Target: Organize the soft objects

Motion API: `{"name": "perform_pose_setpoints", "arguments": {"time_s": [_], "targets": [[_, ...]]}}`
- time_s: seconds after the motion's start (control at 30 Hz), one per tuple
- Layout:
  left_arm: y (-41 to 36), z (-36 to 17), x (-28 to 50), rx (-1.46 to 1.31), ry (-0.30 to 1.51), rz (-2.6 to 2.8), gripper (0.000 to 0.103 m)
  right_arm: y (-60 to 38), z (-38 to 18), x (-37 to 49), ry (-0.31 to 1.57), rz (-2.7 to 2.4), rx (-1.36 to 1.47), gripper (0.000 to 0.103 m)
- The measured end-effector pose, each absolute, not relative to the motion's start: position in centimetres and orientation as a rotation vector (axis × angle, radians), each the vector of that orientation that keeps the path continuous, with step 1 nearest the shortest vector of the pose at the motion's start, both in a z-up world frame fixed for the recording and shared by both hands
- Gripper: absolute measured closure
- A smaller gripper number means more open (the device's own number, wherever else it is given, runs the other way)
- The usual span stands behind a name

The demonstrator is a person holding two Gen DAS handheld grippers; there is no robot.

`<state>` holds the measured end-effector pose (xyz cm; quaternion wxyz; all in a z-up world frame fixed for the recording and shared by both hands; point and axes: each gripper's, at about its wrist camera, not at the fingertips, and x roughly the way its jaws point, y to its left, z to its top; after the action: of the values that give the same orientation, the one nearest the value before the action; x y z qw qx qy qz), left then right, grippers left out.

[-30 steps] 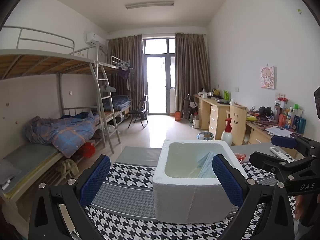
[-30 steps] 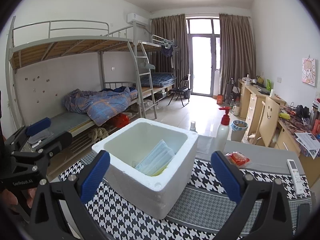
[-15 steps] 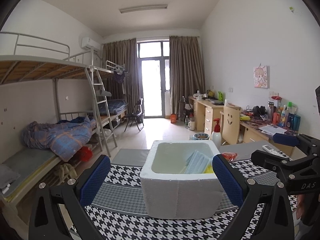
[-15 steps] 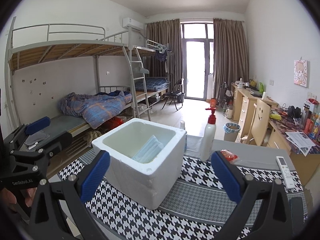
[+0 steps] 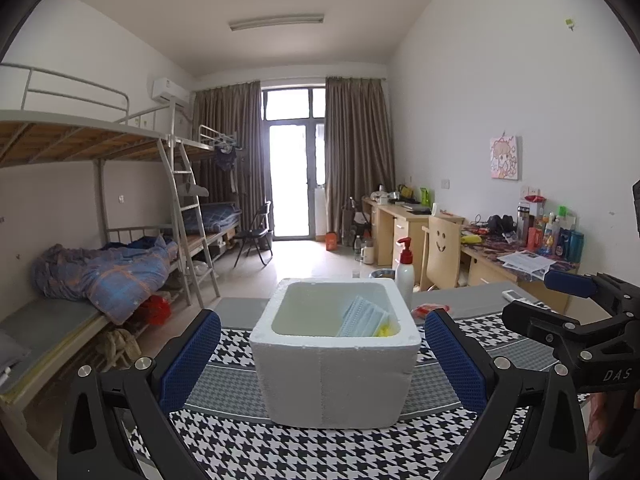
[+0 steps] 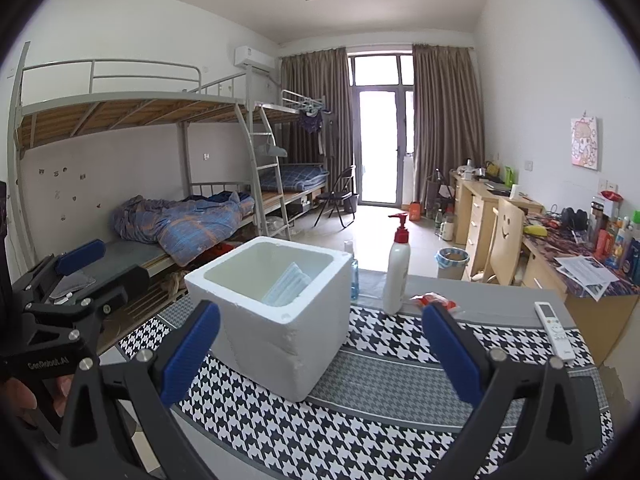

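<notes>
So on the black-and-white houndstooth tablecloth (image 5: pixel 280 452) there's a white styrofoam box (image 5: pixel 334 384), open top, sitting upright. Inside it, leaning against the right-hand wall, is a stack of pale blue disposable face masks (image 5: pixel 362 318), with something small and yellow (image 5: pixel 385 331) tucked at their lower right corner; can't make out what that is. The rest of the box interior looks bare white.

Going left to right past the box in the right wrist view: a small clear bottle with blue liquid (image 6: pixel 353 276) just behind the box's right corner, then a white pump bottle with a red dispenser top (image 6: pixel 396 276) standing upright, then a red-and-white plastic packet (image 6: pixel 434 302) lying flat, and near the table's far right edge a white remote control (image 6: pixel 555 330).

Left gripper (image 5: pixel 320 356) is held level and pointed straight at the box, blue-padded fingers (image 5: pixel 188 360) spread wide with nothing between them. The box sits centred in the gap, beyond the tips, not touching either pad.

Right gripper (image 6: pixel 320 356) is also level, fingers (image 6: pixel 452 356) wide apart and empty. From its camera the box is left of centre, close to the left pad but past it, with the masks further in. Each gripper shows up at the edge of the other's view, both well apart from the box.
</notes>
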<state>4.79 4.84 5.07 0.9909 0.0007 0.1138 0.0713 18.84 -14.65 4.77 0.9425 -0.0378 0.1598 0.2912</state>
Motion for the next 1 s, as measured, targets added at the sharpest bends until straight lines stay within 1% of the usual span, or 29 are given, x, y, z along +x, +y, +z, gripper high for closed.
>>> {"name": "perform_pose_setpoints", "arguments": {"time_s": [0.3, 0.9, 1.0], "targets": [[3.6, 5.0, 4.3, -0.002, 0.22, 0.101, 0.001, -15.8, 4.5, 17.6, 0.304, 0.541, -0.085, 0.001], [2.7, 3.9, 2.9, -0.031, 0.171, 0.083, 0.001, -19.2, 3.7, 14.7, 0.223, 0.523, 0.012, 0.001], [2.6, 3.7, 2.3, -0.024, 0.159, 0.095, 0.001, -19.5, 3.2, 14.7, 0.232, 0.513, 0.008, 0.001]]}}
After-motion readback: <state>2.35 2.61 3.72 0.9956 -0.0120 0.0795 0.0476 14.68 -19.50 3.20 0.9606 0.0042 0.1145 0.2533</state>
